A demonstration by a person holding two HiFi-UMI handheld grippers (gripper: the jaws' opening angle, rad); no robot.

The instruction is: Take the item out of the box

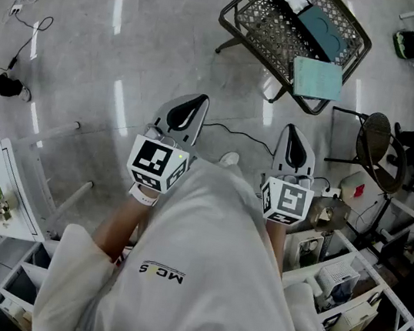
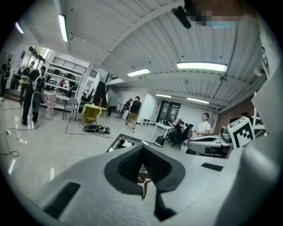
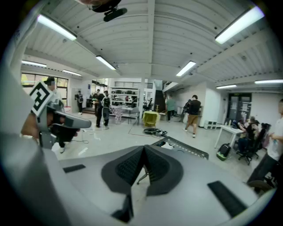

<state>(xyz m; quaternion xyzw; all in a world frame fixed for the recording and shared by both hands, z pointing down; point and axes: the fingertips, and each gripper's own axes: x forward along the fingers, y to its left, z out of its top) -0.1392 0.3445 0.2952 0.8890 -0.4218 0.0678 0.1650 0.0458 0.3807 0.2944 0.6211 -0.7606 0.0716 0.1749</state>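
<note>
A dark wire-mesh table (image 1: 263,29) stands on the floor ahead of me. On it lie a teal box (image 1: 324,27), a pale green flat box (image 1: 317,78) at its near edge and a white item (image 1: 296,0) at the back. My left gripper (image 1: 196,101) and right gripper (image 1: 293,129) are held side by side in front of my body, short of the table and pointing toward it. Both are shut with nothing between the jaws. The left gripper view shows its closed tips (image 2: 142,148) with the table (image 2: 122,142) just beyond. The right gripper (image 3: 144,148) faces the table's rim (image 3: 188,149).
A round dark chair (image 1: 374,142) stands right of the table. White shelving (image 1: 358,294) with boxes fills the lower right, and a white rack (image 1: 2,183) stands at the left. Cables (image 1: 26,31) trail over the glossy floor. Several people (image 3: 193,115) stand far off.
</note>
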